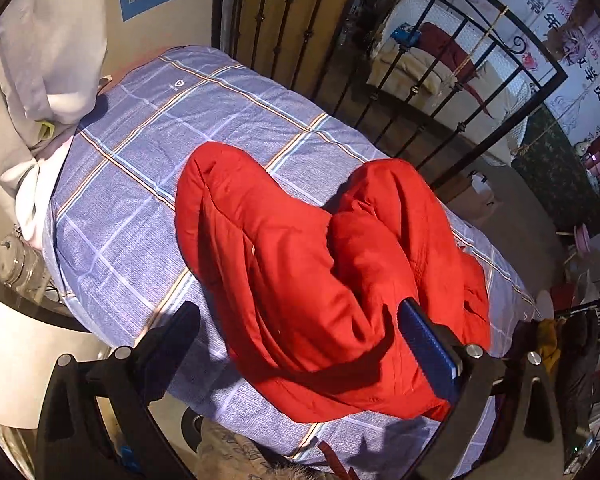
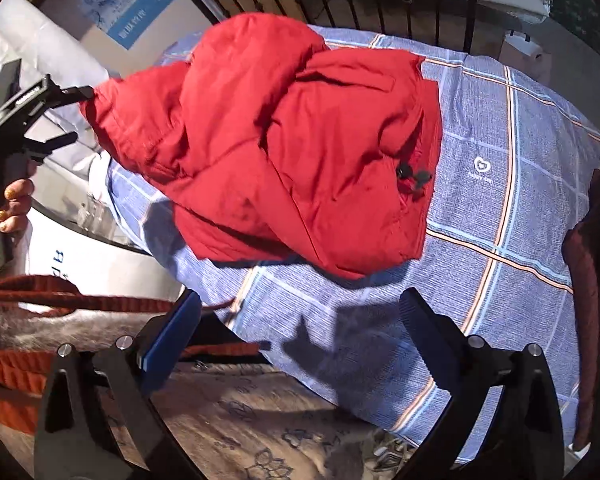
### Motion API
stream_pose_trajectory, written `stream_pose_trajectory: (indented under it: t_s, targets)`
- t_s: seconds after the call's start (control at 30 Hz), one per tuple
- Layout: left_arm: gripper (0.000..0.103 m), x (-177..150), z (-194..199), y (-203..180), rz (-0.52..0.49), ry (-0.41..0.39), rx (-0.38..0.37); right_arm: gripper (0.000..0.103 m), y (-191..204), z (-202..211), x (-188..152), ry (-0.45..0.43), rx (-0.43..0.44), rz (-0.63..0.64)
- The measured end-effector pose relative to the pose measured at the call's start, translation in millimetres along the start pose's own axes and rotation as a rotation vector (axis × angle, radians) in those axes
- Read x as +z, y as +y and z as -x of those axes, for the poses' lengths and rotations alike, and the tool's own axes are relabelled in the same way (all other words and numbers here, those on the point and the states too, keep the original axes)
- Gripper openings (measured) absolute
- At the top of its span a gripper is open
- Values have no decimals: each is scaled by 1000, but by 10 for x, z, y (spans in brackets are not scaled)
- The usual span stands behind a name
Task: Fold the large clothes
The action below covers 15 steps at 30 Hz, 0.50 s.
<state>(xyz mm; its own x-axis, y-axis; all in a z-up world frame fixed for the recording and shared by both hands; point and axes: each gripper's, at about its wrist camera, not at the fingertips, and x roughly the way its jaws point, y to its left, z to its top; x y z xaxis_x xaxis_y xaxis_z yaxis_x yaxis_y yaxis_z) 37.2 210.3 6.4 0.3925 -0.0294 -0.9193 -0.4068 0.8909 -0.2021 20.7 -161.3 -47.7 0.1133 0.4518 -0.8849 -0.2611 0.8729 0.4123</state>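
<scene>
A red padded jacket (image 1: 300,272) lies bunched on a table covered with a blue plaid sheet (image 1: 148,160). My left gripper (image 1: 300,320) is open, its fingers (image 1: 428,348) wide apart on either side of the jacket's near part. In the right wrist view the jacket (image 2: 284,148) lies ahead, with a black cord stopper (image 2: 412,174) near its hem. The left gripper (image 2: 70,114) shows there at the jacket's left edge; one finger touches the fabric. My right gripper (image 2: 300,312) is open and empty, above the sheet (image 2: 520,220) just short of the jacket.
A black iron railing (image 1: 380,80) runs behind the table. A grey garment (image 1: 40,60) hangs at the left. A white cylinder with blue lettering (image 1: 16,360) stands by the table's left corner. A floral cloth (image 2: 260,420) and red knit sleeve (image 2: 60,300) lie near.
</scene>
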Motion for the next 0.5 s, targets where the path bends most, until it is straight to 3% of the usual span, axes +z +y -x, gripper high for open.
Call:
stream_pose_trajectory:
  t_s: [0.1,0.13,0.17,0.2,0.27,0.3,0.33,0.4,0.43,0.47,0.5]
  targets:
    - [97,237,-22,227,60,23,96,98,74,34,-22,-8,12,-13]
    - [97,282,-123,304,74,85,137,98,96,30,-46,-14,0,-7]
    - [97,301,-250,369,89,156,128,98,135,49,-72,-19,-4,-8]
    - [97,307,-382,410,121,229,76,98,136,16,-110,-20,8,-16]
    - [97,321,-614,406,211,349,-98,98,86,-33,-182,0,31,-57]
    - [97,337,-710,331,208,377,-128,98,85,-22,-215,6,36,-78]
    - [98,380,-819,206,153,382,-113,98,81,-26,-232,10,48,-99]
    - [98,390,-1029,19,31,356,17,98,67,-6,-241,10,81,-135]
    - [90,329,-1083,5,13,328,74,98,68,22,-236,7,93,-144]
    - [80,260,-1102,11,-5,309,85,98,75,53,-231,0,94,-141]
    - [58,189,-1095,13,-28,296,95,98,82,105,-217,-13,86,-130]
